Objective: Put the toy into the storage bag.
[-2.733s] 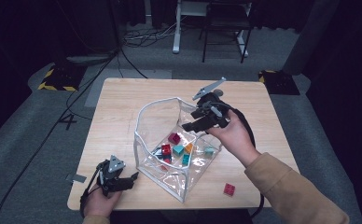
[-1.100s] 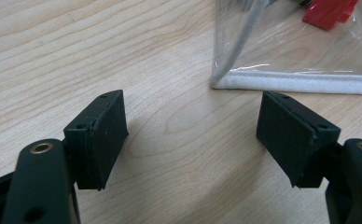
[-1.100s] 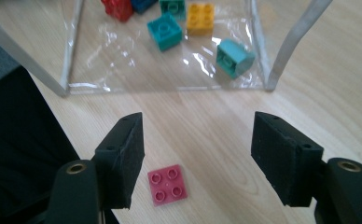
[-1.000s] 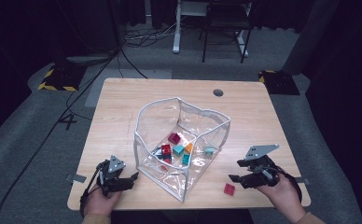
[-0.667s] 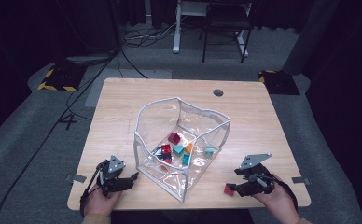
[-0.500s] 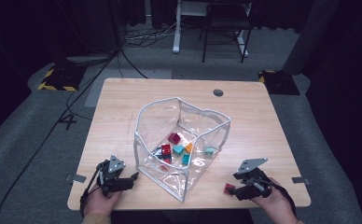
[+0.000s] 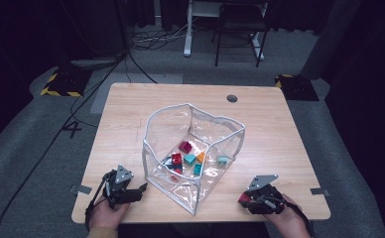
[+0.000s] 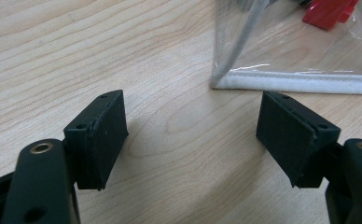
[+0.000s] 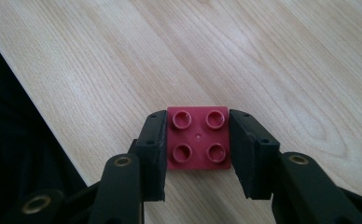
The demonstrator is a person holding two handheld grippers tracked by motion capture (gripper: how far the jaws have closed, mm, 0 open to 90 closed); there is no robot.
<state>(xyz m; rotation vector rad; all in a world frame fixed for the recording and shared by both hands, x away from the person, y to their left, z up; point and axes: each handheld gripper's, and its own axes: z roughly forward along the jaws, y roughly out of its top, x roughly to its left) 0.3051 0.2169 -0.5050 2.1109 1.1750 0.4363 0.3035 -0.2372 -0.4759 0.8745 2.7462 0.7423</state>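
Right gripper view: a red brick (image 9: 198,138) sits squarely between the two black pads of the right claw (image 9: 197,149), which press on its left and right sides. The jaws have just been closing, and they now grip the brick. It rests flat on the wooden tabletop (image 9: 263,60), studs up, close to the tabletop's near edge. The brick is square, dark red, with four round studs in a two-by-two pattern.

In the high view, the right claw (image 7: 245,199) and brick (image 7: 243,198) lie at the near right of the tabletop (image 7: 131,114), just beside the near corner of a clear bag (image 7: 157,119). The bag stands open at the centre, with white-trimmed edges. Inside it lie several small bricks (image 7: 185,147) in red, teal and orange.

The left claw (image 7: 140,189) rests at the near left, beside the bag. In the left gripper view its jaws stand wide apart over bare wood, holding nothing, with the bag's white seam (image 8: 300,83) just ahead.
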